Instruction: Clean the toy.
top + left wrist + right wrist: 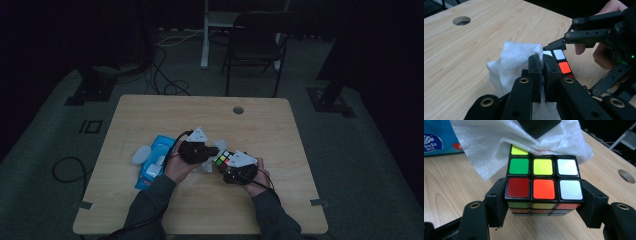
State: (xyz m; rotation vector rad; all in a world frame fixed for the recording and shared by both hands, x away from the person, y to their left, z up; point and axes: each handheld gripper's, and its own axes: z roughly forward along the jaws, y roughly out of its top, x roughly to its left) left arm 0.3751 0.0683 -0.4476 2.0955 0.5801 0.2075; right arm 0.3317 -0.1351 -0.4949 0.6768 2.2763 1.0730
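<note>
A scrambled puzzle cube sits clamped between the two jaws of my right gripper, held just above the table. Its top face shows red, orange, white, green and yellow tiles. My left gripper is shut on a white tissue and presses it against the cube's far side. The tissue drapes over the cube's far edge in the right gripper view. In the high view both grippers meet at the table's middle, left gripper beside the cube.
A blue tissue pack lies left of the hands, with a white lid beside it. A cable hole is set in the wooden table near its far edge. A black chair stands beyond.
</note>
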